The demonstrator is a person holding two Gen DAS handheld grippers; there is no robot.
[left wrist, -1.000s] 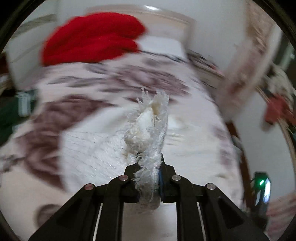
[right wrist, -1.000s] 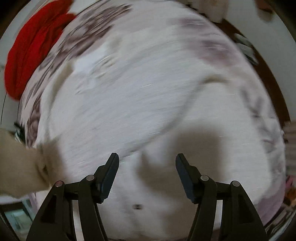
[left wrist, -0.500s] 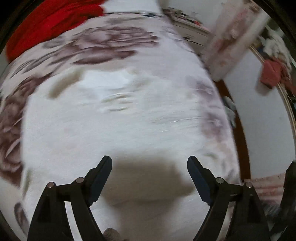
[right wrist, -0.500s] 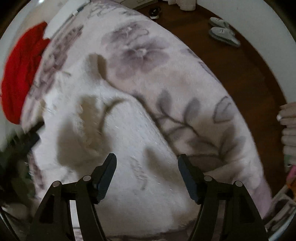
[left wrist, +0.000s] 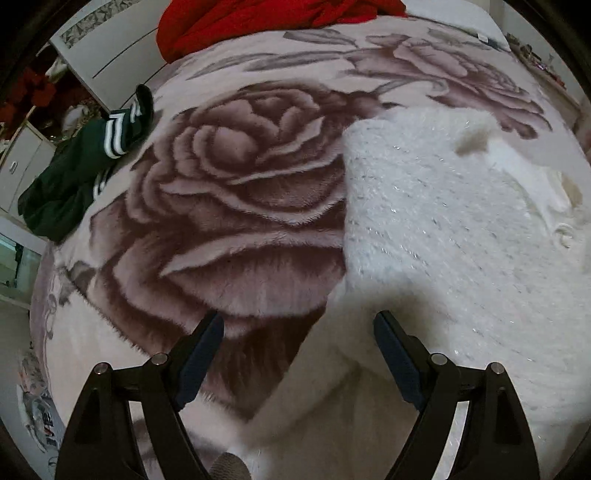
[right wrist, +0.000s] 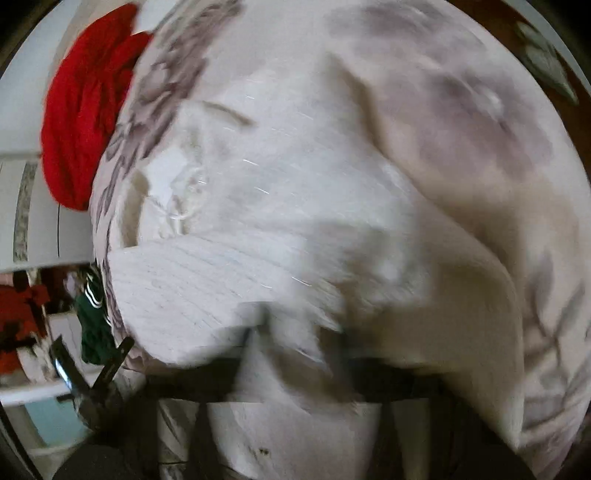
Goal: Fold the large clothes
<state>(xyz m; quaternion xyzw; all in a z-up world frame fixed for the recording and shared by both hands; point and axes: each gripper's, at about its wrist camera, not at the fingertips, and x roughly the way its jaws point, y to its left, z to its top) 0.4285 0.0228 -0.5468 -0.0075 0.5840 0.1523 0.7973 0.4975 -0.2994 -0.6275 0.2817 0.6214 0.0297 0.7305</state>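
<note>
A fluffy white sweater (left wrist: 454, 229) lies on the rose-patterned blanket (left wrist: 236, 177) of a bed. In the left wrist view it fills the right half, with its left edge running down toward my left gripper (left wrist: 298, 338). That gripper is open and empty, low over the sweater's near edge. In the right wrist view the same sweater (right wrist: 295, 206) fills the middle, heavily blurred. My right gripper (right wrist: 295, 365) is a dark smear at the bottom, with white fabric draped over and between its fingers; I cannot tell how its jaws stand.
A red garment (left wrist: 266, 18) lies at the head of the bed, also in the right wrist view (right wrist: 85, 114). A dark green striped garment (left wrist: 85, 162) hangs at the bed's left edge. White cabinets (left wrist: 110, 55) stand beyond.
My left gripper held a bunch of white fabric a second ago, let it go and now hangs open. The right gripper was open above the sweater and has dropped into the fabric.
</note>
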